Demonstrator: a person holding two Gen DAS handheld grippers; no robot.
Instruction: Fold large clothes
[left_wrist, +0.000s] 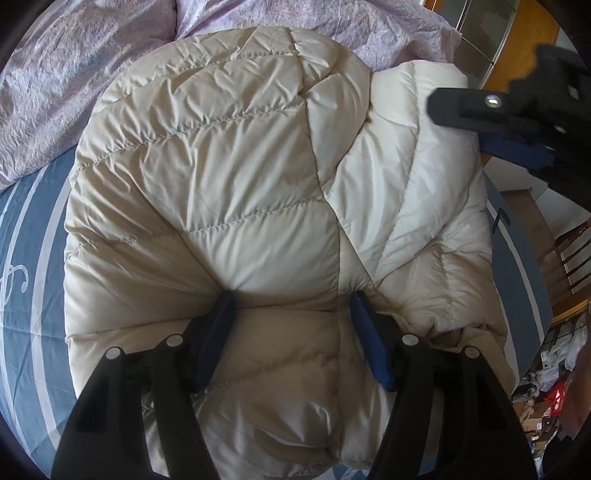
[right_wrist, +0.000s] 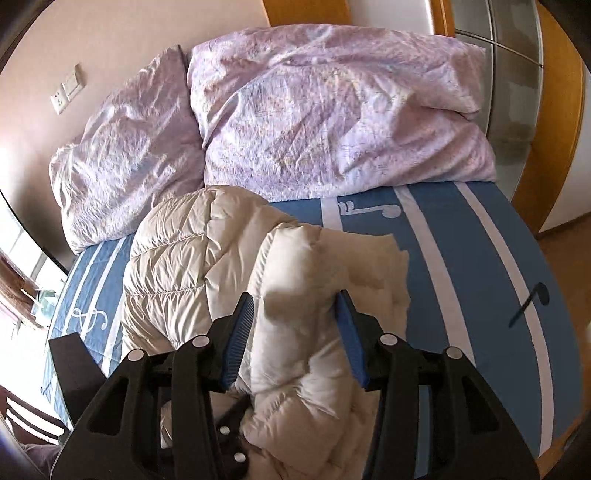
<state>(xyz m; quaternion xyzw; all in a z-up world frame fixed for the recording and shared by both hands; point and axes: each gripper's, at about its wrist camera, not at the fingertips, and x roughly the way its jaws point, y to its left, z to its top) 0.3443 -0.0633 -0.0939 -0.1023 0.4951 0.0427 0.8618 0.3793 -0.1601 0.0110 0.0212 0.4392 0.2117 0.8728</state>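
A cream quilted down jacket (left_wrist: 236, 177) lies bunched on the blue striped bed sheet (left_wrist: 26, 236). My left gripper (left_wrist: 293, 321) is shut on a thick fold at the jacket's near edge, and creases run out from both blue pads. In the left wrist view my right gripper (left_wrist: 461, 129) hangs above the jacket's far right corner with nothing in it. In its own view the right gripper (right_wrist: 295, 328) stands open over the white folded part of the jacket (right_wrist: 317, 280); its left pad's ribbed face is bare. Part of the left gripper's black body (right_wrist: 231, 432) shows below it.
Two lilac pillows (right_wrist: 325, 118) lie at the head of the bed against a pink wall with sockets (right_wrist: 66, 92). A wooden wardrobe with glass doors (right_wrist: 517, 110) stands on the right. A wooden chair (left_wrist: 576, 254) and floor clutter (left_wrist: 546, 384) are beside the bed.
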